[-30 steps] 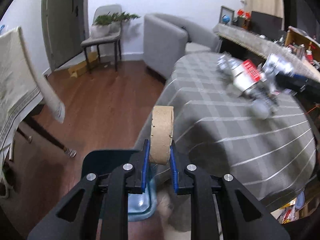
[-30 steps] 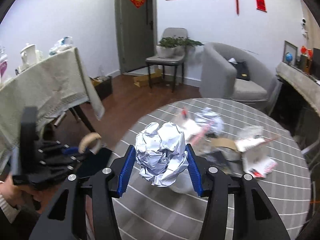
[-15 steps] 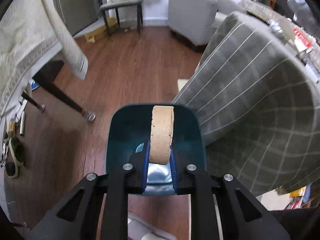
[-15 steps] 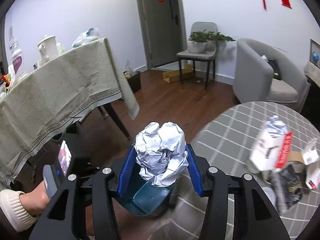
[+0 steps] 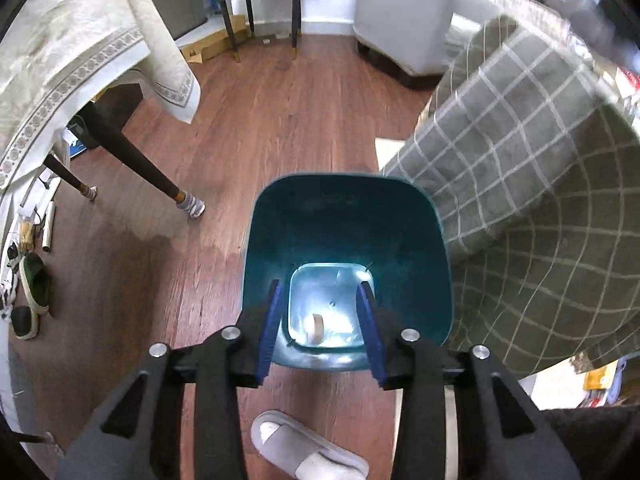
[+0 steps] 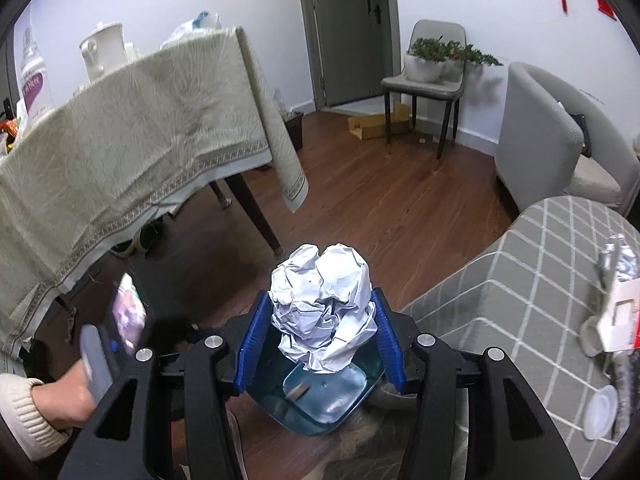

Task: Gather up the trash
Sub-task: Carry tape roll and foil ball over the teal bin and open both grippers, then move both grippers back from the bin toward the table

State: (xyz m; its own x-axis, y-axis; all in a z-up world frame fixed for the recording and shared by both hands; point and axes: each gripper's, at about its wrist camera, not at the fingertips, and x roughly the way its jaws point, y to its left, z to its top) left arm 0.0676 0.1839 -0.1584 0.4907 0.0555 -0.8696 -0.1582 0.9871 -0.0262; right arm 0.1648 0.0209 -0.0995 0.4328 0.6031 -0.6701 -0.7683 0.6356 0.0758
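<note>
A teal trash bin (image 5: 344, 216) stands on the wooden floor beside the grey checked table. My left gripper (image 5: 322, 304) hangs over its mouth, its jaws opening with nothing between them. The brown cardboard tape roll (image 5: 314, 327) lies on the bin's pale bottom. In the right wrist view my right gripper (image 6: 320, 328) is shut on a crumpled white paper ball (image 6: 322, 308), just above the bin (image 6: 320, 396), where the roll (image 6: 297, 393) shows too. A hand in a cream sleeve holds the left gripper's handle (image 6: 100, 356) at lower left.
The grey checked table (image 6: 540, 280) carries more trash: a white and red carton (image 6: 620, 316), foil (image 6: 624, 264), a plastic lid (image 6: 600, 416). A cloth-draped table (image 6: 120, 152) with dark legs stands left. A slipper (image 5: 308, 452) lies near the bin; shoes (image 5: 34, 284) far left.
My left gripper moved from the table edge to above the bin and let go of the cardboard roll, which now lies inside. The right gripper carried the paper ball over the bin.
</note>
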